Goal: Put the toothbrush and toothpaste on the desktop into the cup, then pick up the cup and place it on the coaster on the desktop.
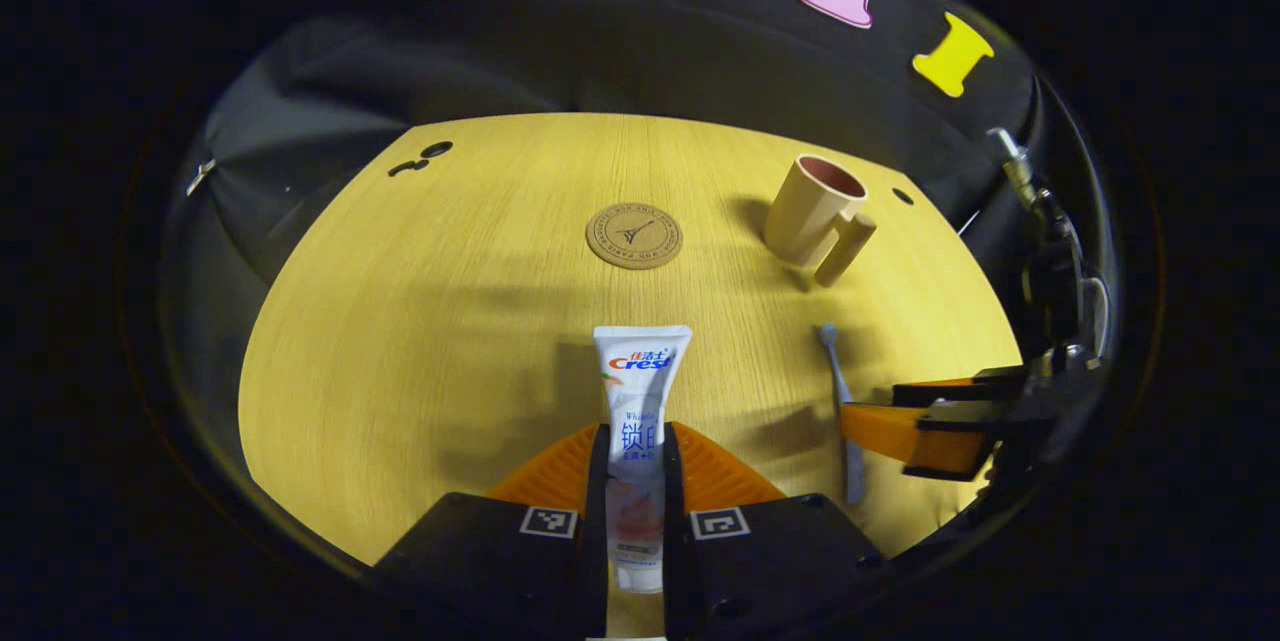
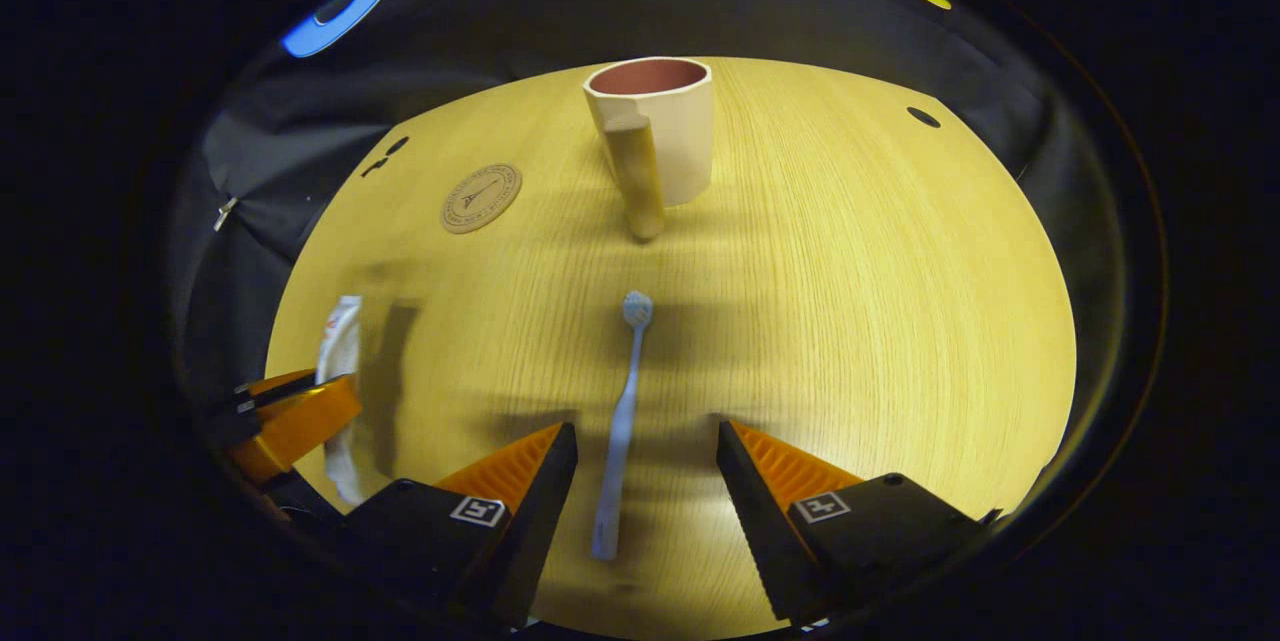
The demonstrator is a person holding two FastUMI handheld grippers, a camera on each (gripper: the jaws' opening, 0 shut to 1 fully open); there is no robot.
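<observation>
A white toothpaste tube (image 1: 640,371) is clamped between the fingers of my left gripper (image 1: 636,441), which is shut on its lower half; the crimped end points forward. In the right gripper view that tube (image 2: 340,351) stands on edge in the left gripper (image 2: 290,416) at the far left. A pale blue toothbrush (image 2: 628,381) lies flat on the table, head pointing at the cup. My right gripper (image 2: 646,431) is open, one finger on each side of the handle without touching it. The beige cup (image 2: 665,121) stands upright, handle toward me. A round cork coaster (image 1: 634,236) lies left of the cup (image 1: 815,211).
The wooden tabletop (image 1: 420,321) has small dark holes at its far left (image 1: 436,149) and far right (image 2: 922,117). Black cloth walls close it in behind and at the sides. The right gripper (image 1: 900,426) sits over the toothbrush (image 1: 838,381) near the table's right edge.
</observation>
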